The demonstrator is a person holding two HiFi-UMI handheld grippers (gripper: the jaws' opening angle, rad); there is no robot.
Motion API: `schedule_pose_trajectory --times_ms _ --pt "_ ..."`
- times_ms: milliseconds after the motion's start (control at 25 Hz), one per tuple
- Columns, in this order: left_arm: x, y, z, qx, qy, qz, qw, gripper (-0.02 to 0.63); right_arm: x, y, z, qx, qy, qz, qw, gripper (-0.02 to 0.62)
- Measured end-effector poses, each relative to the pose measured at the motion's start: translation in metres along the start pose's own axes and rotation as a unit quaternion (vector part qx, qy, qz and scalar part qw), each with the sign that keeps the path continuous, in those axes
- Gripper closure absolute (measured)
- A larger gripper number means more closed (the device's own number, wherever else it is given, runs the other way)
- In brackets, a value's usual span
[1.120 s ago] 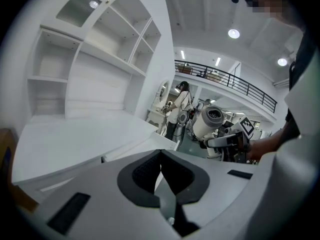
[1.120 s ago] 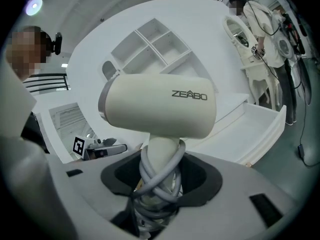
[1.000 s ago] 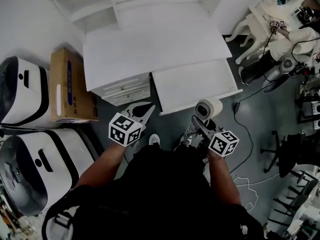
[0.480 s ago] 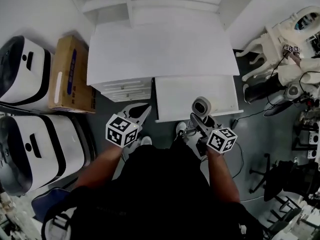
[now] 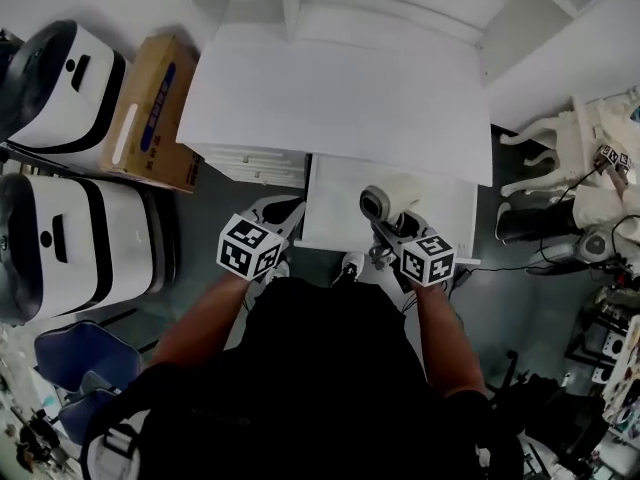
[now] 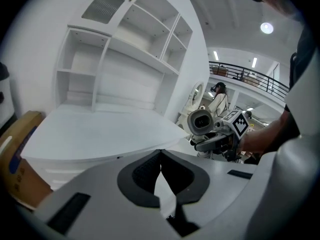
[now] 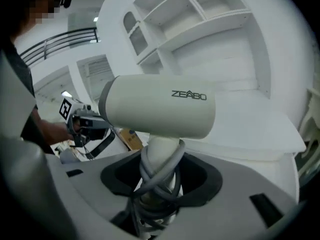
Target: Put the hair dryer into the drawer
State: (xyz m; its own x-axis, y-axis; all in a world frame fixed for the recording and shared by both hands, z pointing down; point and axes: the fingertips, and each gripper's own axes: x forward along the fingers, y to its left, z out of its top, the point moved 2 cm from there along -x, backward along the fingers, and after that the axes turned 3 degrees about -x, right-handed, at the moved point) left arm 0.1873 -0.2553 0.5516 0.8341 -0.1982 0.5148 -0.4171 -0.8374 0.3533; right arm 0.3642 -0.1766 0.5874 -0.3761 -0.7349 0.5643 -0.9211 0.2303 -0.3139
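Surface: I saw a white desk top [image 5: 340, 98], bare, with a white shelf unit [image 6: 130, 59] rising at its far edge.
Drawer: the drawer [image 5: 335, 208] stood pulled out toward me under the desk's right part, its white inside showing.
Room: dark grey floor [image 5: 200, 218]; a cardboard box [image 5: 150, 113] lay just left of the desk, and two white-and-black cases [image 5: 60, 238] stood further left.
Right tongs: the right gripper [image 7: 160, 184] was clenched on the handle of the hair dryer [image 7: 160, 106], with the grey cord [image 7: 157, 176] wound round that handle between the jaws.
Hair dryer: held upright, its cream barrel level above the jaws; from the head view it sat over the open drawer, and I couldn't tell whether it touched the drawer.
Left tongs: the left gripper [image 6: 159, 156] had its jaw tips together with nothing in them, hanging just left of the drawer's near corner, over the floor.
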Motion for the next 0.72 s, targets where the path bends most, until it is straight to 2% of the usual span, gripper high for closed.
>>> schedule_pose_trajectory --times_ms 200,360,480,600,720 --pt "0.010 0.002 -0.002 -0.023 -0.004 0.035 0.9991 0.595 0.030 -0.026 -0.015 -0.098 0.085 0.036 0.991 0.379" --pt "0.009 0.001 -0.004 -0.033 -0.008 0.057 0.9978 0.595 0.053 -0.041 -0.030 -0.175 0.143 0.050 0.973 0.379" --pt "0.004 0.003 -0.006 -0.042 -0.012 0.078 0.9960 0.595 0.072 -0.044 -0.045 -0.255 0.194 0.065 0.945 0.379" --pt "-0.001 0.006 -0.008 -0.053 -0.017 0.098 0.9936 0.595 0.090 -0.046 -0.062 -0.331 0.240 0.084 0.909 0.379" --pt "-0.009 0.008 -0.014 -0.064 -0.016 0.113 0.9914 0.595 0.107 -0.045 -0.083 -0.377 0.278 0.098 0.878 0.379"
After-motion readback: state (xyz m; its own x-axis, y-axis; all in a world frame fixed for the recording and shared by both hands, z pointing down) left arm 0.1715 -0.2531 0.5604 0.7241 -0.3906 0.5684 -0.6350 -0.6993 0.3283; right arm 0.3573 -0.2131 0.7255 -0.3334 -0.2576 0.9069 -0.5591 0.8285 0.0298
